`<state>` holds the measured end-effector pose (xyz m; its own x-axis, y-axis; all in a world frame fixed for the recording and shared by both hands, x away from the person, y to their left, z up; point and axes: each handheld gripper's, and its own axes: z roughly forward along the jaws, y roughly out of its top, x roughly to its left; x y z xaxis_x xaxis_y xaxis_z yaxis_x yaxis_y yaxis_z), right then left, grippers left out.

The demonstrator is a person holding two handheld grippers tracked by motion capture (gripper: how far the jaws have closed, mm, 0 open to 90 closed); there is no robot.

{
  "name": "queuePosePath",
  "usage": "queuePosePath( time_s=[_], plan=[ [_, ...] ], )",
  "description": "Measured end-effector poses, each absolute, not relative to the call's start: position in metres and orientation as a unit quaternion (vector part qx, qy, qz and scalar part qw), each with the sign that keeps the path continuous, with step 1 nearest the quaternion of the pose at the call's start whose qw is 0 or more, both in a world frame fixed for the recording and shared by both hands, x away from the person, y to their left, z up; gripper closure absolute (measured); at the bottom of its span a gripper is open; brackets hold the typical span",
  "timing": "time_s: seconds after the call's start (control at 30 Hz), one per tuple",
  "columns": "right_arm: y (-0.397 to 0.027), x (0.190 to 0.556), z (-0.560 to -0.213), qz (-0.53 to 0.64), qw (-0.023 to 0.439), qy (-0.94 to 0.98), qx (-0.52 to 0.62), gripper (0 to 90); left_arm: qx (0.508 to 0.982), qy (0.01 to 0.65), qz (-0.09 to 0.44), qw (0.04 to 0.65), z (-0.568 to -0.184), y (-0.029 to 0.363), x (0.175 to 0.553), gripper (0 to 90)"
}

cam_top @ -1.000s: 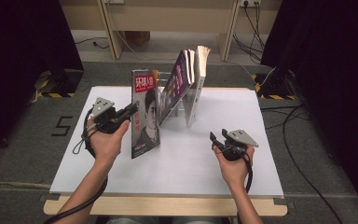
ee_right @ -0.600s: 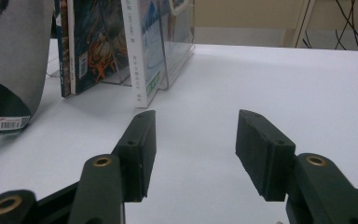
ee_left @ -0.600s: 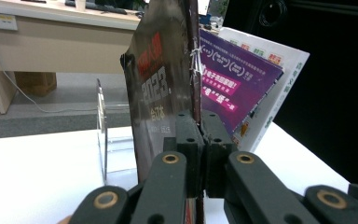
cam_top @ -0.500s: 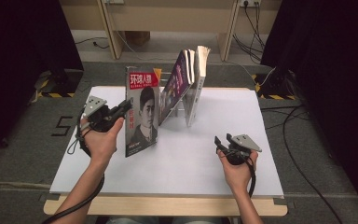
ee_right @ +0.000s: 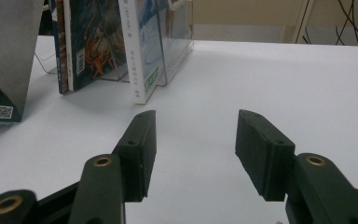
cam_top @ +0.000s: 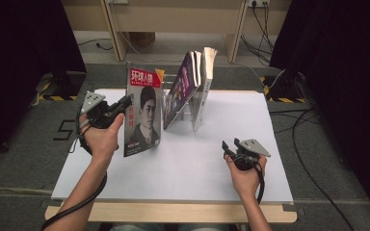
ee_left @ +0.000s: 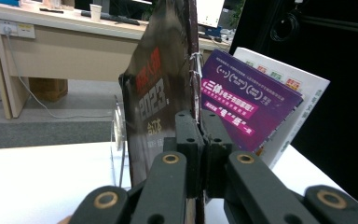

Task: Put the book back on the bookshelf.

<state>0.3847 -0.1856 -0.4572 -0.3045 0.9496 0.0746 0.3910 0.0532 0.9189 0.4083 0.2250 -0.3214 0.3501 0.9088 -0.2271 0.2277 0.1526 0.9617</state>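
A magazine [cam_top: 144,113] with a portrait on its cover stands upright on the white table [cam_top: 197,168], left of the book rack. My left gripper [cam_top: 125,102] is shut on its left edge, about halfway up. In the left gripper view the jaws [ee_left: 200,123] pinch the magazine's stapled spine [ee_left: 193,70], and its dark back cover [ee_left: 158,98] faces left. My right gripper [cam_top: 226,147] rests low over the table at the front right, open and holding nothing. The right gripper view shows its open jaws [ee_right: 196,126] over bare table.
Several books [cam_top: 195,79] lean in a clear rack [cam_top: 192,115] at the table's back middle; a purple one [ee_left: 247,107] and a white one [ee_left: 298,93] are nearest the magazine. Desks and cables lie beyond the table's far edge.
The magazine has swung round in my left gripper, from nearly edge-on and tilted to upright with its cover facing the camera. The right hand has barely shifted.
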Motion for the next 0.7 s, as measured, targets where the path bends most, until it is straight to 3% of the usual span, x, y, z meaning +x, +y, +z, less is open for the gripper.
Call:
queuePosePath(
  time_s=[0.7],
  plan=[
    [-0.188, 0.386, -0.458, 0.465, 0.302, 0.658, 0.51, 48.9, 0.561, 0.504, 0.295, 0.586, -0.313, 0.233, 0.427, 87.5]
  ],
)
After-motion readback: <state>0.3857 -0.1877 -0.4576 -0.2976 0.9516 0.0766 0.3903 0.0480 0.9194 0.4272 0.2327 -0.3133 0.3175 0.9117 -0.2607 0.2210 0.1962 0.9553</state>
